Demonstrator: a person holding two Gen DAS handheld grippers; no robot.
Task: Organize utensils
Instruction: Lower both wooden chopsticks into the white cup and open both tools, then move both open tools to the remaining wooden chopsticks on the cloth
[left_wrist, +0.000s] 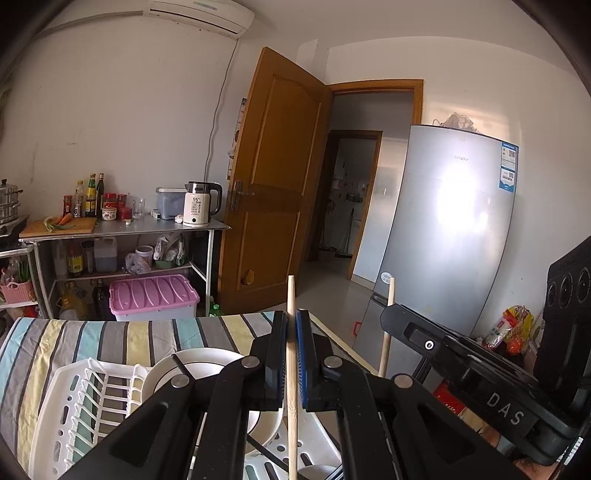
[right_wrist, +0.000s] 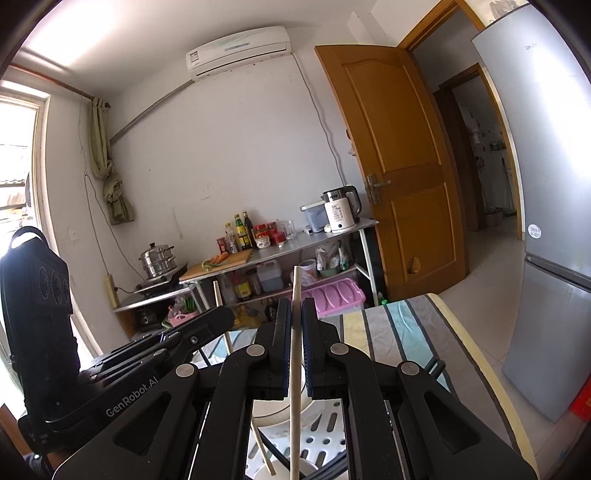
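My left gripper (left_wrist: 291, 319) is shut on a wooden chopstick (left_wrist: 291, 369) that stands upright between its pads. My right gripper (right_wrist: 296, 308) is shut on a second wooden chopstick (right_wrist: 295, 362), also upright. Each gripper shows in the other's view: the right one (left_wrist: 461, 354) with its chopstick (left_wrist: 387, 328), and the left one (right_wrist: 166, 343) with its chopstick (right_wrist: 218, 295). Both are held above a white plastic dish rack (left_wrist: 85, 398) that holds white bowls (left_wrist: 192, 369). The rack also shows under the right gripper (right_wrist: 325, 432).
The rack sits on a table with a striped cloth (left_wrist: 74, 339), whose right edge (right_wrist: 476, 354) is near a silver fridge (left_wrist: 450, 236). A metal shelf (left_wrist: 129, 229) with bottles and a kettle stands beyond, next to an open wooden door (left_wrist: 273, 177).
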